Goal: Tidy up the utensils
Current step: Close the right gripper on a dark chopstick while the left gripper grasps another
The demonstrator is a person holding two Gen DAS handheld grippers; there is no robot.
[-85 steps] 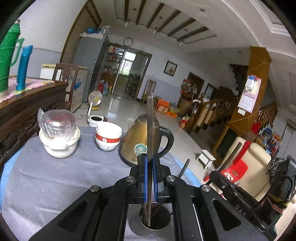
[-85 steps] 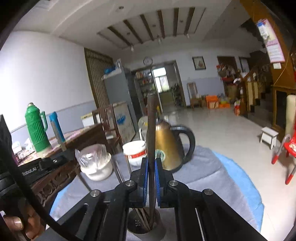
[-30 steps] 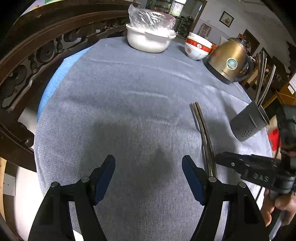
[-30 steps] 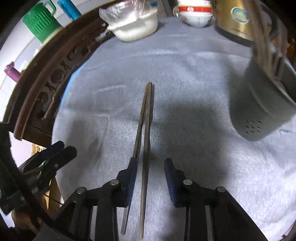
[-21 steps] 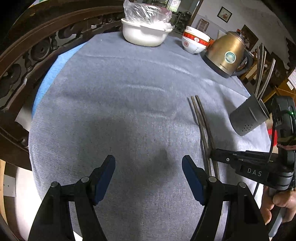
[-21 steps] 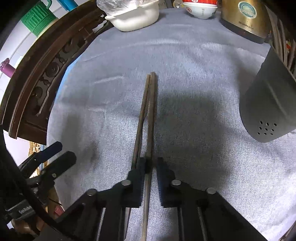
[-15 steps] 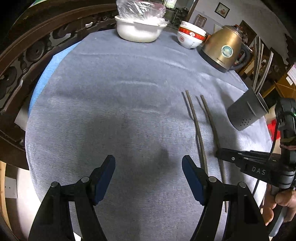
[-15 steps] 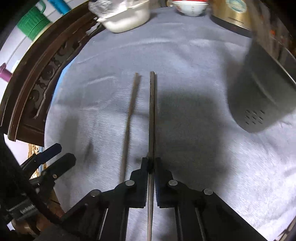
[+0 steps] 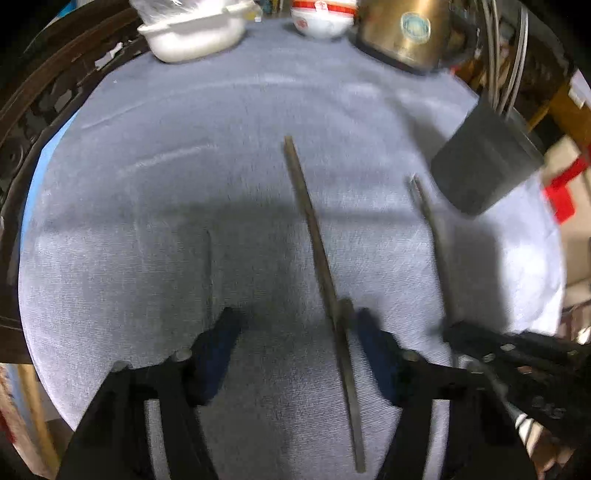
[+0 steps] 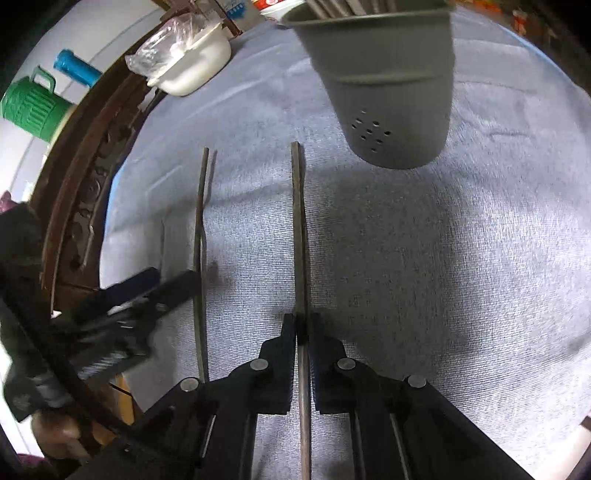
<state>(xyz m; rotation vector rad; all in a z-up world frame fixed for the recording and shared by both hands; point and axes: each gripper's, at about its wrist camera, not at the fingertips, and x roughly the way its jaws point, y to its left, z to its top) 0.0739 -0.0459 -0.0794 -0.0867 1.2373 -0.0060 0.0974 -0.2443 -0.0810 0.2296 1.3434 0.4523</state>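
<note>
My right gripper (image 10: 303,325) is shut on a dark chopstick (image 10: 298,221) and holds it just above the grey cloth, its far tip near the grey utensil holder (image 10: 391,99), which holds several utensils. A second dark chopstick (image 10: 199,258) lies on the cloth to its left. My left gripper (image 9: 295,328) is open, its jaws astride that lying chopstick (image 9: 317,251), which passes close to the right finger (image 9: 373,354). The held chopstick (image 9: 432,236) and the holder (image 9: 484,166) also show in the left wrist view at the right.
A grey cloth (image 9: 166,221) covers the round table, with a dark carved wooden rim (image 10: 92,177) at its left. At the far side stand a white covered bowl (image 9: 192,33), stacked red-and-white bowls (image 9: 321,18) and a brass kettle (image 9: 402,33). A green thermos (image 10: 33,107) stands beyond.
My left gripper has moved right and down over the lying chopstick. My right gripper has carried its chopstick away from the other one, closer to the utensil holder.
</note>
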